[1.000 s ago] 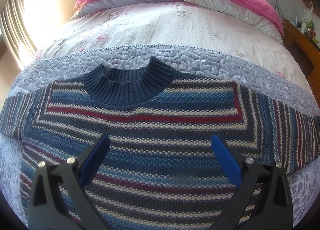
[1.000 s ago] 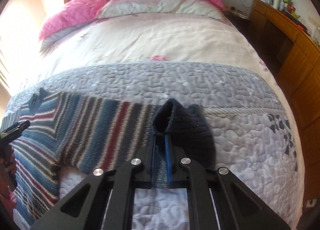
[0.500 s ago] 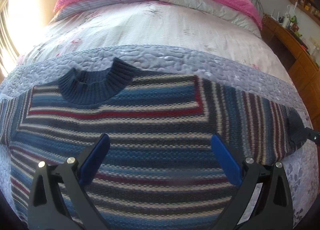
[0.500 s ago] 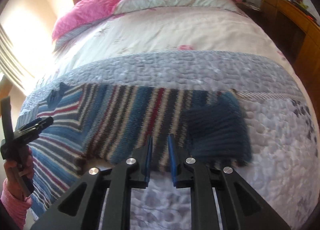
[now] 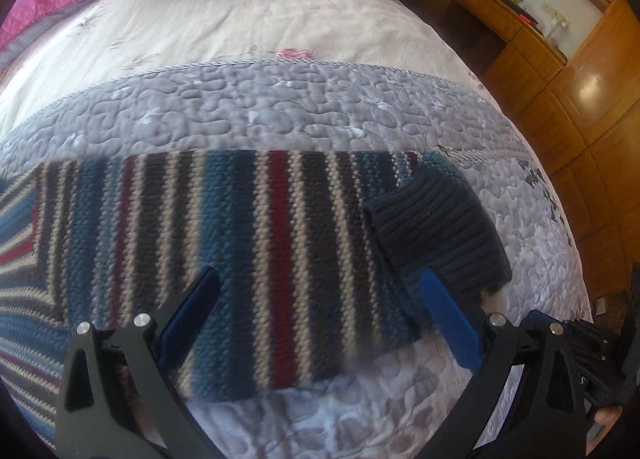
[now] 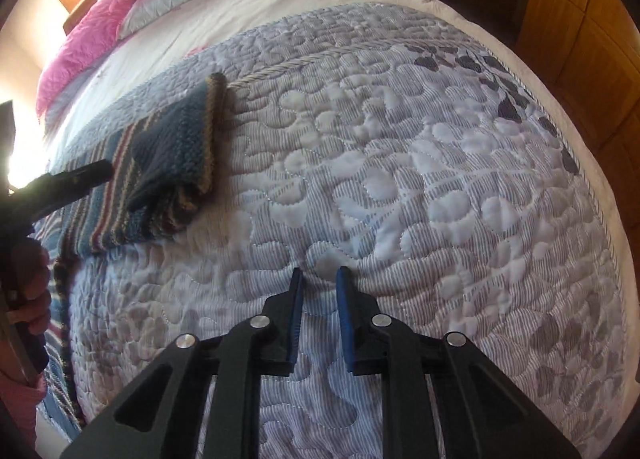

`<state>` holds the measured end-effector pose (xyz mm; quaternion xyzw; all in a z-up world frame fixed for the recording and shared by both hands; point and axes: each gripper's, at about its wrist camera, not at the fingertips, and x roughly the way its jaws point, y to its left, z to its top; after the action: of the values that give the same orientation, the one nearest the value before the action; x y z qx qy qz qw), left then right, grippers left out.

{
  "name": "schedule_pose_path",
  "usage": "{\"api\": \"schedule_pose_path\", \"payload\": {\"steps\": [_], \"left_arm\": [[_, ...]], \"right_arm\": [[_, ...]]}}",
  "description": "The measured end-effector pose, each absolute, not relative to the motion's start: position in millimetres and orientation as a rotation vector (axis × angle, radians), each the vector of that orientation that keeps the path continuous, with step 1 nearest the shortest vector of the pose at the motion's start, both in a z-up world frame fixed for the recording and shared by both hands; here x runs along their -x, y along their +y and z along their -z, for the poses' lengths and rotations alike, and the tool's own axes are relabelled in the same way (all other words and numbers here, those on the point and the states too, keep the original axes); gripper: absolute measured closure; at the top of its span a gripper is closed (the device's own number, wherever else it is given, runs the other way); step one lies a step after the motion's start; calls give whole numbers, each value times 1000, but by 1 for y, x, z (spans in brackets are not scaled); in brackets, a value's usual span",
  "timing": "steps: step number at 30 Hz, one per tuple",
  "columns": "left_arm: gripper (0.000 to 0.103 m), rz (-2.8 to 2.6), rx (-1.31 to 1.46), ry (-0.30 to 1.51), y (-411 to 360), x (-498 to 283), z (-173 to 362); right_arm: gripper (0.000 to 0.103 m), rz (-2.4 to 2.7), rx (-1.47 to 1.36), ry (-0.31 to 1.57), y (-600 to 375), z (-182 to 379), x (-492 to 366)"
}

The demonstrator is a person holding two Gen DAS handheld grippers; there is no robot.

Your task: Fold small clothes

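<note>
meanwhile, the right gripper (image 6: 318, 279) had let go of the dark ribbed cuff (image 5: 436, 227) it was clamped on a second earlier. its blue-padded fingers (image 6: 344, 315) now stood a little apart with nothing between them, over bare quilted grey-and-white bedspread (image 6: 420, 179), well away from the garment. the striped knit sweater (image 5: 248, 243), in blue, cream, dark and red bands, lay flat on that bedspread near the foot of the bed, and its sleeve (image 6: 172, 163) had been turned back on itself, so the cuff now rested on top of the striped part rather than stretched out to the side. in the right wrist view the doubled sleeve end showed as a thick layered edge.

the left gripper (image 5: 320, 283) had swung over from the sweater's neck and chest to this sleeve. its blue pads (image 5: 448, 323) were spread wide, one over the stripes, the other just beside the cuff, holding nothing; whether they touched the wool i could not tell.

by my reading the first sleeve fold was placed, perhaps loosely, and the left gripper seemed set to press or adjust it. the other sleeve and the body presumably remained to be folded.
</note>
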<state>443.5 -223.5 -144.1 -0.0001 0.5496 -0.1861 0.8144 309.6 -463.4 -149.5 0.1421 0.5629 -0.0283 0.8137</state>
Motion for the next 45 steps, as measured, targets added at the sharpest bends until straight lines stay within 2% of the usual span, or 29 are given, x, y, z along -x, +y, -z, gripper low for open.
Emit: {"api": "schedule_pose_path", "payload": {"steps": [2,4,6,8,9,10,11,12,19,21,28,36,45], "left_arm": [[4,398,-12,1180,-237,-449,151],[10,407,-11,1177,-245,-453,156],[28,408,-22,1170,-253,-455,157],[37,431,-23,1164,-259,-455,156],[50,453,-20,1163,-263,-455,156],[58,480,-12,1167,-263,-455,154],[79,503,-3,1171,-263,-456,154],[94,509,8,1170,-261,-456,152],[97,544,175,1091,-200,-454,116],[97,514,183,1062,-173,-453,101],[97,394,206,1010,-52,-455,68],[98,214,260,970,83,-456,54],[98,47,346,979,214,-451,68]], "right_arm": [[85,57,-271,1200,-461,149,-312],[85,55,-246,1196,-459,150,-313],[85,50,-249,1190,-460,152,-313],[85,48,-282,1186,-463,154,-314],[85,48,-294,1183,-464,154,-314],[85,49,-298,1181,-465,155,-314],[85,52,-297,1180,-465,155,-314],[85,56,-290,1178,-464,155,-314],[83,92,-265,1174,-456,151,-311],[75,94,-258,1169,-450,148,-310],[73,19,-209,1155,-402,136,-318],[73,-143,-187,1136,-313,122,-353],[73,-288,-155,1148,-216,121,-385]]}}
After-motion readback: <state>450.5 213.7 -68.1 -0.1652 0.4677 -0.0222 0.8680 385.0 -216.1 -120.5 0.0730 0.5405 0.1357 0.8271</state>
